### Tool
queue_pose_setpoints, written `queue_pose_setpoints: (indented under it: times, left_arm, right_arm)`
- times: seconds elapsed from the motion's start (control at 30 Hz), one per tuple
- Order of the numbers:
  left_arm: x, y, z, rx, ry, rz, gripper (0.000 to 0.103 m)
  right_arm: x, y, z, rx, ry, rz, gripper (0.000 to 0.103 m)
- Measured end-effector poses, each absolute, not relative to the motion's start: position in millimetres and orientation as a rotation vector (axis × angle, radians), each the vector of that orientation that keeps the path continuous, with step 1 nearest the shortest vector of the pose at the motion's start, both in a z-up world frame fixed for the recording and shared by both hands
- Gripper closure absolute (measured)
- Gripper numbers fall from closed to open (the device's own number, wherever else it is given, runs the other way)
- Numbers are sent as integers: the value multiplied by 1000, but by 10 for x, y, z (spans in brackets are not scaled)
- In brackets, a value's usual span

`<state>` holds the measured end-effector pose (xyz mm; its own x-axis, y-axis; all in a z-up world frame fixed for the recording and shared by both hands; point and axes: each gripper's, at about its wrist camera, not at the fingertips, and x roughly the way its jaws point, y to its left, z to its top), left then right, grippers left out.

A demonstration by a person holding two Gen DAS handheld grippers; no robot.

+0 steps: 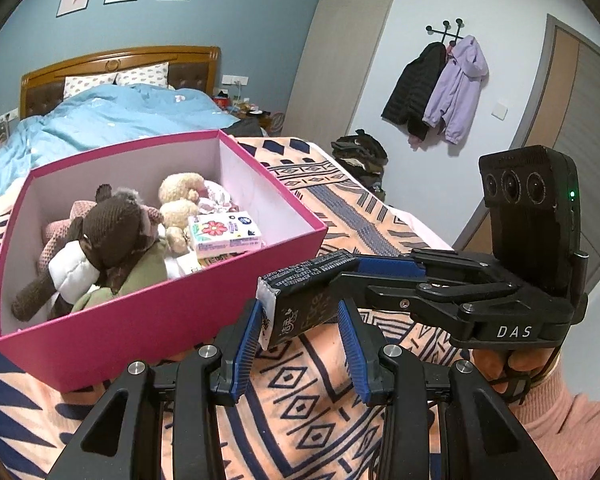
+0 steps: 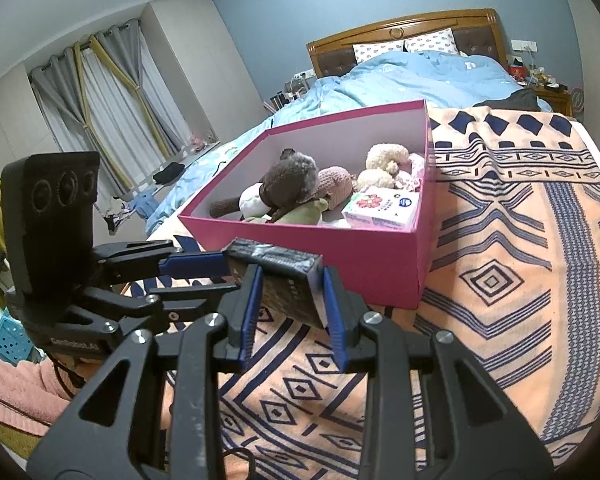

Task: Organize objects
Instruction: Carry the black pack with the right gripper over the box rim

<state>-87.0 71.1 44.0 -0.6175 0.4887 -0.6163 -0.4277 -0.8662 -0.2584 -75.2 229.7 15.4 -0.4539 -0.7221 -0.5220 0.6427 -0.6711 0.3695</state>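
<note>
You hold the dark packet (image 1: 300, 300) with both grippers, left gripper (image 1: 300, 326) and right gripper (image 2: 290, 300) each clamped on one end. It hangs just near the pink box (image 1: 140, 320). Next, lift it over the wall and drop it inside.

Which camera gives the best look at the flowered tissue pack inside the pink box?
The left wrist view: the tissue pack sits closer, with its red flower top and front both visible. In the right wrist view it looks smaller, tucked against the pink box wall.
</note>
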Motion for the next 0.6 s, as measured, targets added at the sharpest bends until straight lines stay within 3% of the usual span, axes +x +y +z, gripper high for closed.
queue_pose_setpoints:
  times: [0.6]
  left_arm:
    - [-967,684,534,-927,-114,2451,64]
  right_arm:
    - [-836,2273,294,809,-124,-2172,69]
